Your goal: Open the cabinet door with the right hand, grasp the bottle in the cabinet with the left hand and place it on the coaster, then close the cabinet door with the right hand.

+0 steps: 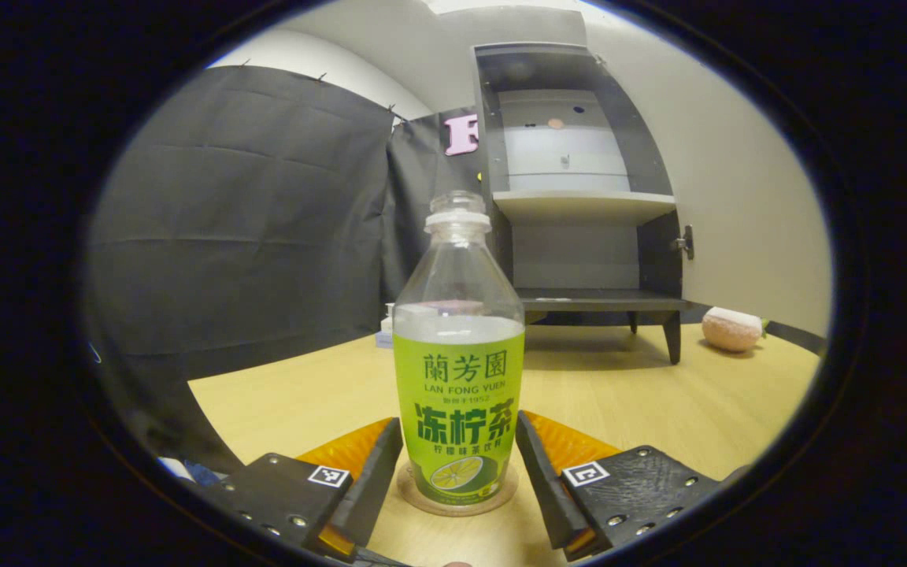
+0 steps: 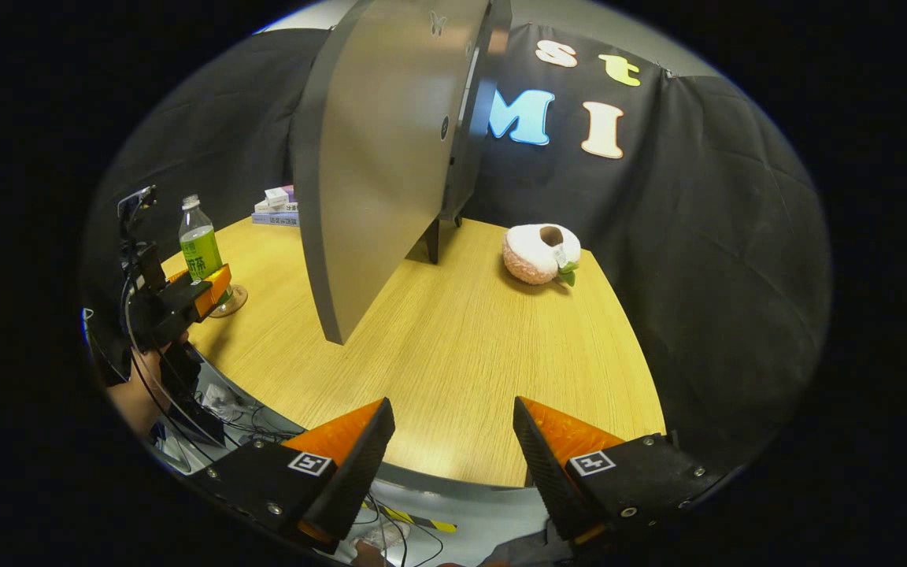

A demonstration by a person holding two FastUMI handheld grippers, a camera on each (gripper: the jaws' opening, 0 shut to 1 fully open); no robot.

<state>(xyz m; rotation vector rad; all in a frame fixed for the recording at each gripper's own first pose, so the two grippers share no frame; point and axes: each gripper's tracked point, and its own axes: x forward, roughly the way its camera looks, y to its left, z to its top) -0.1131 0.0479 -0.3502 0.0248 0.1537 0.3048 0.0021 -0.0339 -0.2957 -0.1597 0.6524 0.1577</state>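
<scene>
Bottle [image 1: 458, 370] upright on coaster [image 1: 422, 498], near worktop [image 1: 658, 402] | left gripper [image 1: 459, 465] fingers flank it, contact unclear | right gripper [image 2: 453, 449] wide, empty | risk: withdrawal tips bottle; cabinet door [image 2: 375, 157] open

Right gripper [image 2: 453, 449] hangs with jaws apart above the table [image 2: 461, 346] edge. Cabinet door [image 2: 375, 165] stands open. Bottle [image 2: 200, 244] upright on coaster [image 2: 231, 303].

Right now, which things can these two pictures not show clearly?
- Left gripper view: the coaster is mostly covered by the bottle standing on it.
- Left gripper view: whether the left gripper touches the bottle; narrow gaps seem to remain.
- Right gripper view: the open cabinet door hides the cabinet's inside.
- Right gripper view: the small boxes behind the door are partly hidden.
</scene>
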